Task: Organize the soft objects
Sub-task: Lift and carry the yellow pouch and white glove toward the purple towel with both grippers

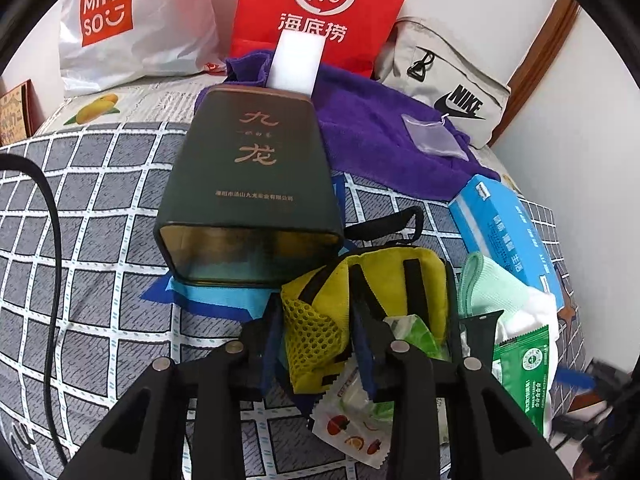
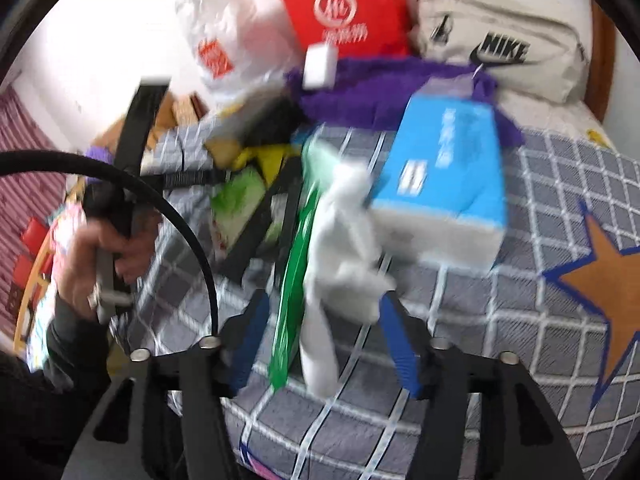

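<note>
The grey quilted bedcover with a white grid [image 1: 80,208] fills both views; only the right wrist view shows its orange star patch [image 2: 600,276] and, at the left edge, the person's left hand [image 2: 100,256] gripping the other tool's handle. That view is motion-blurred; the left wrist view is sharp.

Against the wall lean a glossy red paper bag [image 1: 320,12], a crinkled white plastic MINISO bag [image 1: 132,20] and a beige canvas Nike pouch [image 1: 448,84]. A fluffy purple towel [image 1: 380,140] lies before them, with a white foam block [image 1: 296,60] upright at its far edge. Only the left view shows clearly the dark green rectangular tin [image 1: 248,184] lying on its side, open mouth towards the camera. A blue cardboard box [image 2: 444,184] sits to the right.

The yellow mesh pouch with black straps [image 1: 360,312] lies just beside the tin's mouth; the left gripper [image 1: 320,344] is closed narrowly on its mesh edge. A mint cloth [image 1: 492,284] and green sachet [image 1: 524,372] lie right of it.

The right gripper [image 2: 320,336] stands wide, a limp white cloth [image 2: 340,264] and the green packet between its fingers; whether they touch, I cannot tell.
</note>
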`<state>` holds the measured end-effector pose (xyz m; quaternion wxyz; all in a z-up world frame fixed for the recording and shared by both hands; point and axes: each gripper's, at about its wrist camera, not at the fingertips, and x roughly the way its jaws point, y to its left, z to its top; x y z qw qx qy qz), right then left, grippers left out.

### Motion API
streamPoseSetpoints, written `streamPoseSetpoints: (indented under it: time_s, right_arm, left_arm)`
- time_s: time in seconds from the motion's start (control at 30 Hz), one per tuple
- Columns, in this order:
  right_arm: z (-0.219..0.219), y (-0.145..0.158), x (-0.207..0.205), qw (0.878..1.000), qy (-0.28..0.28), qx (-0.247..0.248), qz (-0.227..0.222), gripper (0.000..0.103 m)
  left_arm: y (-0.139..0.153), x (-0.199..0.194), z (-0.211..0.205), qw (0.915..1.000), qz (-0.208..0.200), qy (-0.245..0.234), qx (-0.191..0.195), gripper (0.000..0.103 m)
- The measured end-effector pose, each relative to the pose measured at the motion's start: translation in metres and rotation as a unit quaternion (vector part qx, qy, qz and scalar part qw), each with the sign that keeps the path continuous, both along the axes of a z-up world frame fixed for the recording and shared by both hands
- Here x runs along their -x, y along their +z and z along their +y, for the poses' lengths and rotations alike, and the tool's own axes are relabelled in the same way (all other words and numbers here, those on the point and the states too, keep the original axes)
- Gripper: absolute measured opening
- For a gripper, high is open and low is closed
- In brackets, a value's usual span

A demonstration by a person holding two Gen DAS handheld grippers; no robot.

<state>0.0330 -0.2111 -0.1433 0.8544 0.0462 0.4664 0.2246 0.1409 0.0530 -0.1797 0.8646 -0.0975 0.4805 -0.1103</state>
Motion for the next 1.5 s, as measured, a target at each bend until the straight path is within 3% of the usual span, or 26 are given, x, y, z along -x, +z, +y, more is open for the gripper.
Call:
streamPoseSetpoints:
  time_s: [0.17, 0.23, 0.37, 0.4, 0.43, 0.47, 0.53, 0.77, 0.9, 0.97, 1.07, 1.17, 1.23, 1.3, 1.37, 1.5]
  right_arm:
    - [-0.002, -0.006, -0.028, 1.000, -0.026, -0.008, 0.004, 0.055]
    - [0.002, -0.013, -0.036, 1.000, -0.025, -0.002, 0.012, 0.040]
    - [0.011, -0.030, -0.048, 0.999, -0.023, -0.016, 0.031, 0.035]
    - [0.014, -0.034, -0.049, 0.999, -0.018, -0.019, 0.034, 0.032]
    - [0.016, -0.035, -0.049, 0.999, -0.015, -0.021, 0.035, 0.021]
    - [0.017, -0.033, -0.049, 0.999, -0.015, -0.025, 0.032, 0.016]
    - [0.017, -0.025, -0.043, 0.999, -0.002, -0.041, 0.027, 0.014]
    - [-0.016, 0.009, -0.021, 0.997, -0.026, -0.068, 0.008, 0.013]
    - [-0.022, 0.020, -0.007, 0.998, -0.052, 0.010, -0.030, 0.013]
    - [-0.015, 0.017, -0.003, 0.998, -0.041, 0.045, -0.029, 0.013]
    - [0.005, -0.002, -0.001, 0.998, -0.006, 0.057, -0.015, 0.017]
    - [0.017, -0.013, 0.000, 0.998, 0.008, 0.058, -0.007, 0.026]
    - [0.018, -0.011, -0.001, 0.999, 0.007, 0.032, 0.000, 0.043]
    - [0.013, -0.004, -0.004, 1.000, -0.006, 0.011, -0.005, 0.052]
    - [0.010, 0.001, -0.011, 0.999, -0.025, 0.014, -0.019, 0.053]
    - [0.021, -0.013, -0.028, 0.997, -0.035, 0.067, -0.011, 0.052]
  left_arm:
    - [0.005, 0.004, 0.001, 1.0000, -0.009, -0.003, 0.001, 0.028]
    - [0.007, 0.005, 0.001, 0.9999, -0.010, -0.005, 0.001, 0.028]
    - [0.008, 0.005, 0.000, 0.9999, -0.008, -0.013, -0.007, 0.028]
    - [0.008, 0.004, 0.000, 0.9999, -0.006, -0.012, -0.006, 0.028]
    - [0.006, 0.003, 0.000, 0.9999, -0.004, -0.011, -0.006, 0.028]
    - [0.005, 0.002, -0.001, 0.9999, -0.002, -0.011, -0.008, 0.028]
    - [0.003, 0.000, -0.001, 0.9999, 0.001, -0.011, -0.007, 0.028]
    - [0.011, 0.005, 0.005, 0.9999, -0.007, -0.015, 0.000, 0.028]
    - [0.014, 0.006, 0.003, 0.9998, -0.007, -0.017, -0.011, 0.028]
    - [0.013, 0.007, 0.003, 0.9997, -0.006, -0.016, -0.014, 0.028]
    - [0.012, 0.006, 0.002, 0.9997, -0.003, -0.014, -0.019, 0.028]
    - [0.012, 0.006, 0.002, 0.9997, 0.000, -0.012, -0.019, 0.028]
    - [0.012, 0.006, 0.002, 0.9997, 0.002, -0.014, -0.018, 0.029]
    - [0.012, 0.006, 0.003, 0.9997, 0.005, -0.015, -0.018, 0.029]
    - [0.012, 0.006, 0.003, 0.9997, 0.007, -0.014, -0.018, 0.029]
    - [0.010, 0.003, 0.002, 0.9997, 0.011, -0.011, -0.017, 0.030]
